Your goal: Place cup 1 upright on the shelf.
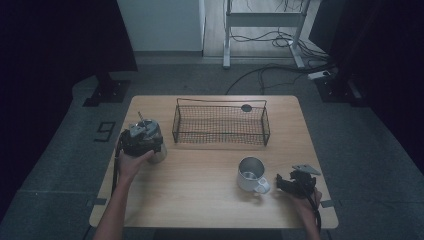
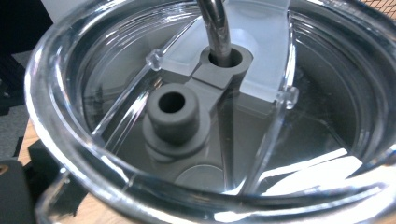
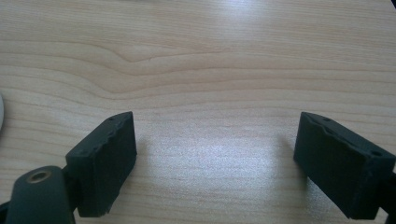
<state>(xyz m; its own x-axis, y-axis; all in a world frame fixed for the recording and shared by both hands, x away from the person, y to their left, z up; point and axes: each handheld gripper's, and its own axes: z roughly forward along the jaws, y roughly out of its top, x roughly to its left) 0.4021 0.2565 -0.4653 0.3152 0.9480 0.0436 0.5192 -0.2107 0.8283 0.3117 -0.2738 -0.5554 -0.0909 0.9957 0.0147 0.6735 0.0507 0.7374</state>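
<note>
Lab, wooden table, floor cables, dark curtains

Right gripper hovers low over the bare wooden table, jaws spread wide apart, nothing but woodgrain between them.

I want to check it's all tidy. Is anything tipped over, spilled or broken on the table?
Nothing stands out. The metal mug stands upright on the table, the wire basket sits square, and the lidded steel tumbler is upright by the left gripper. No spill shows.
</note>
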